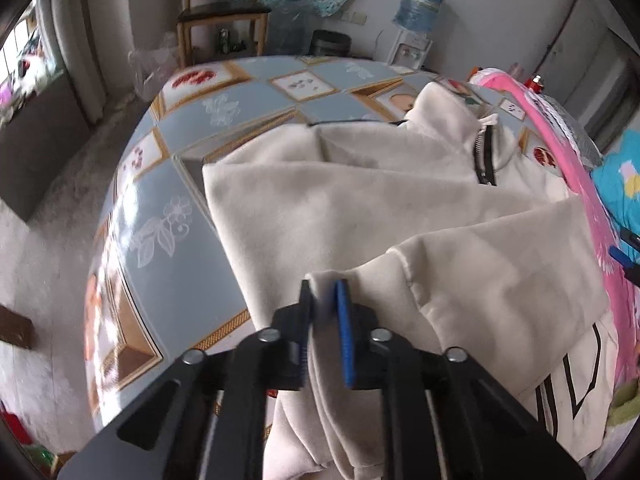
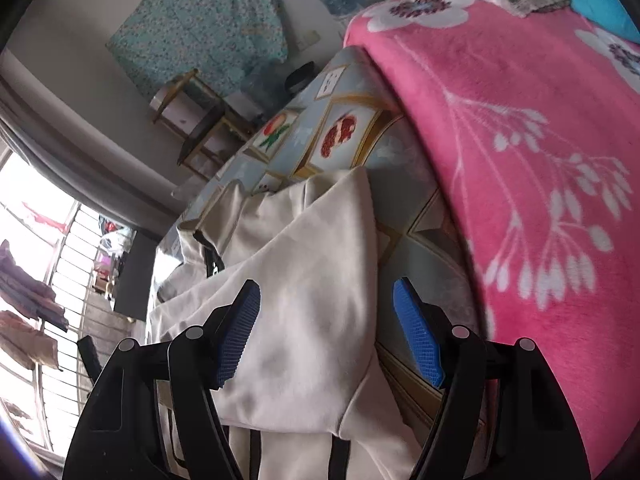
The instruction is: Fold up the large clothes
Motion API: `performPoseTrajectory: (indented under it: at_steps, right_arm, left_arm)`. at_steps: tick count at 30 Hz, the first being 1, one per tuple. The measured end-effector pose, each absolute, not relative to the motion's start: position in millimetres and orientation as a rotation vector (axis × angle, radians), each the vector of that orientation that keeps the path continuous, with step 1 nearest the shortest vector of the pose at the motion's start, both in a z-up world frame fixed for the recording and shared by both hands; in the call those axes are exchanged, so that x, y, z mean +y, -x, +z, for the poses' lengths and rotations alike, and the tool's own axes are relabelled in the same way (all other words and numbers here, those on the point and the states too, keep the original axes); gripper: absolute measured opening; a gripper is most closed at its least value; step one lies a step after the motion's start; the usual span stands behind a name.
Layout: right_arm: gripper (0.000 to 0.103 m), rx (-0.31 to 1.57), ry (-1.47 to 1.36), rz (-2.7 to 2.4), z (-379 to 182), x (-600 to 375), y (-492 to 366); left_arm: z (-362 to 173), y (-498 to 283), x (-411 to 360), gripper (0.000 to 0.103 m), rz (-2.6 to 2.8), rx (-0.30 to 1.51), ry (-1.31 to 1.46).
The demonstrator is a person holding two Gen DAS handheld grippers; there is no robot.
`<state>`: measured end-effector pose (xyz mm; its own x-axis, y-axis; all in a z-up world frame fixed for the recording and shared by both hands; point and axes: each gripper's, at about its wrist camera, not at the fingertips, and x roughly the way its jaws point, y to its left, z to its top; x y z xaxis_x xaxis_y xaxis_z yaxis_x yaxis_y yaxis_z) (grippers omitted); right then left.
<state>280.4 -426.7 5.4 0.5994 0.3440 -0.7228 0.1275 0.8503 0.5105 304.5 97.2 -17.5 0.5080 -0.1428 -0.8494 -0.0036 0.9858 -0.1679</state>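
The cream jacket [image 1: 360,208] is sprawling over the patterned table [image 1: 168,184], stretching ahead of both claws. Looks like we're mid-fold: the left gripper [image 1: 325,300] is pinching a bunched edge tight, so next it probably needs carrying across. The right gripper [image 2: 326,312] is hanging spread wide, a sleeve lying untouched beneath its jaws.

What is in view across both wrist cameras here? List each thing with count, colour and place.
jacket: one, cream with black zip, spread on the table
table: one, blue-grey cloth with fruit pictures, under the jacket
blanket: one, pink with white flowers, on the table beside the jacket
chair: one, wooden, beyond the table
water bottle: one, blue, by the far wall
hanging cloth: one, teal, on the wall
left claw: shut on a jacket fold
right claw: open, over the jacket
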Motion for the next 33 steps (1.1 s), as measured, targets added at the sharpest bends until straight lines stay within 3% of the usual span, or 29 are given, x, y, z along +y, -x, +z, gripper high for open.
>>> performPoseTrajectory:
  at_steps: [5,10,13,15,18,23,33]
  right_arm:
    - [0.068,0.959,-0.530,0.102,-1.0,-424.4,-302.9]
    - [0.053,1.014,-0.478,0.050,-14.7,-421.7,-332.3]
    - [0.031,1.027,-0.439,0.032,-21.1,-419.7,-342.8]
    - [0.009,1.018,-0.408,0.022,-20.5,-418.0,-344.9]
    - [0.005,0.961,-0.393,0.030,-10.9,-415.6,-338.0]
    - [0.005,0.843,-0.411,0.033,11.0,-418.6,-321.1]
    - [0.007,0.920,-0.406,0.003,-23.6,-424.4,-343.6]
  left_arm:
    - [27.5,-302.4,91.0,0.005,-0.116,0.876,0.127]
    - [28.7,-320.4,101.1,0.005,-0.115,0.872,0.178]
    - [7.2,-325.7,108.4,0.005,-0.109,0.922,0.225]
    - [-6.5,-324.9,113.4,0.005,-0.104,0.946,0.247]
    - [-15.3,-318.9,119.3,0.005,-0.108,0.951,0.279]
    - [17.7,-302.9,124.1,0.005,-0.148,0.818,0.304]
    - [-22.9,-324.9,131.9,0.006,-0.105,0.980,0.316]
